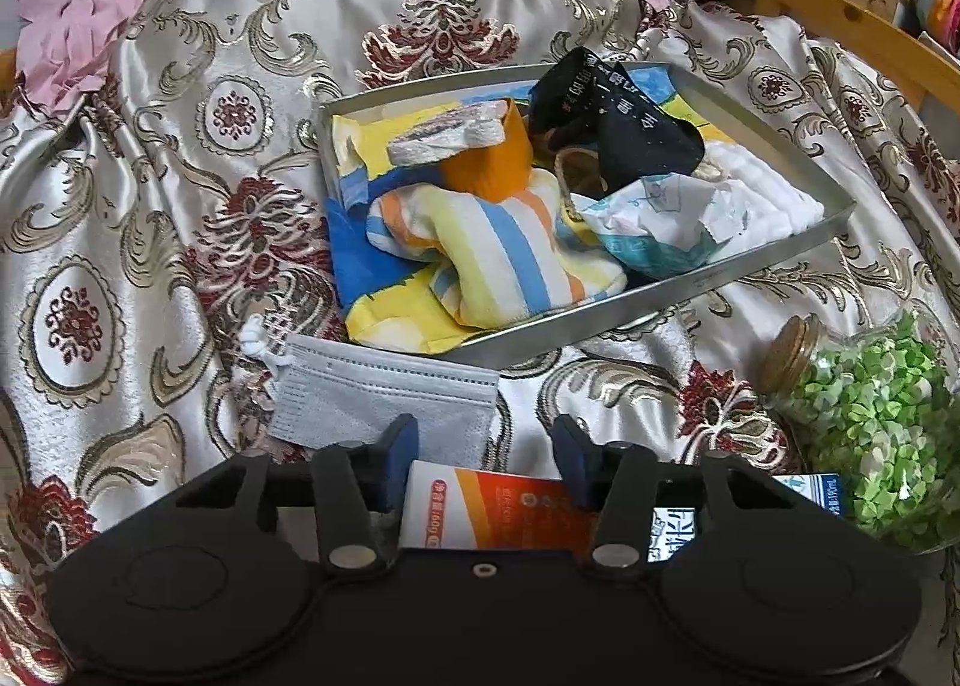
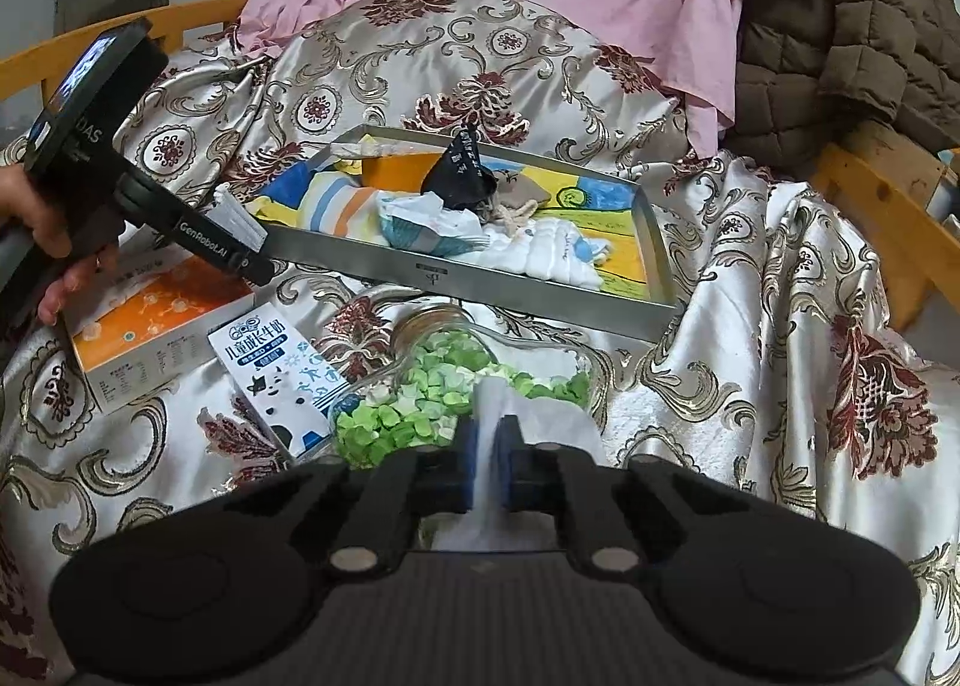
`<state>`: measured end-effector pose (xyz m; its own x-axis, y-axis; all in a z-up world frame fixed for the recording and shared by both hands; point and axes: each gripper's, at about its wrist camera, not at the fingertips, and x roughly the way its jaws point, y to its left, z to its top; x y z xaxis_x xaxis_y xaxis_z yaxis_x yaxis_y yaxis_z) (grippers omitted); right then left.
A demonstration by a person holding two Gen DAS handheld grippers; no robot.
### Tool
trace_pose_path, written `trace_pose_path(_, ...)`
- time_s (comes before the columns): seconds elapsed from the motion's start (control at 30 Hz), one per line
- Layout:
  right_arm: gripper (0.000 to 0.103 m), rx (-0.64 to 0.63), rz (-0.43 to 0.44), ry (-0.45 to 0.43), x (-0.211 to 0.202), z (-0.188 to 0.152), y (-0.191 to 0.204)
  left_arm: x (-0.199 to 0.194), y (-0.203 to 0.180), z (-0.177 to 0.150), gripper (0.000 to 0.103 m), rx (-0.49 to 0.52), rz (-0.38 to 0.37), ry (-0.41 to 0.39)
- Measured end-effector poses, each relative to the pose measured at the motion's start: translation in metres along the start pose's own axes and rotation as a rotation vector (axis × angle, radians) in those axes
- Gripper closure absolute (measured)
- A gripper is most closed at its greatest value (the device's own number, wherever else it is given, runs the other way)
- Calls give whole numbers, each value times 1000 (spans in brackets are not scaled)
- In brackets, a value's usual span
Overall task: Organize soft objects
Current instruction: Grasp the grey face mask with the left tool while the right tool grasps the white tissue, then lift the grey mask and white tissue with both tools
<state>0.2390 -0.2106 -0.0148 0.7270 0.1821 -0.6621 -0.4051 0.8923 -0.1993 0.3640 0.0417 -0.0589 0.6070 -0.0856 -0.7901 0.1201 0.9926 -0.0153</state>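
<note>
1. Leftmost, left gripper (image 1: 486, 449): jaws open, hovering over grey face mask (image 1: 384, 398) on the bedspread (image 1: 150, 176), likely next pick; nothing between the pads.
2. Centre, metal tray (image 1: 660, 308) holds collected soft items, striped towel (image 1: 498, 260) among them.
3. Right gripper (image 2: 491, 446): jaws clamped on white tissue (image 2: 540, 416), beside star jar (image 2: 420, 386), probably tray-bound.

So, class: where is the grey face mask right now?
In the left wrist view, the grey face mask lies on the patterned cloth, just outside the metal tray.
</note>
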Motion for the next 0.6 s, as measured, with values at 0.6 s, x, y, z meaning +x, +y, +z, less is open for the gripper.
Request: trace_pose_path(0.6, 101, 71, 164, -158, 19, 32, 22, -3, 16, 1, 78, -24, -23, -20)
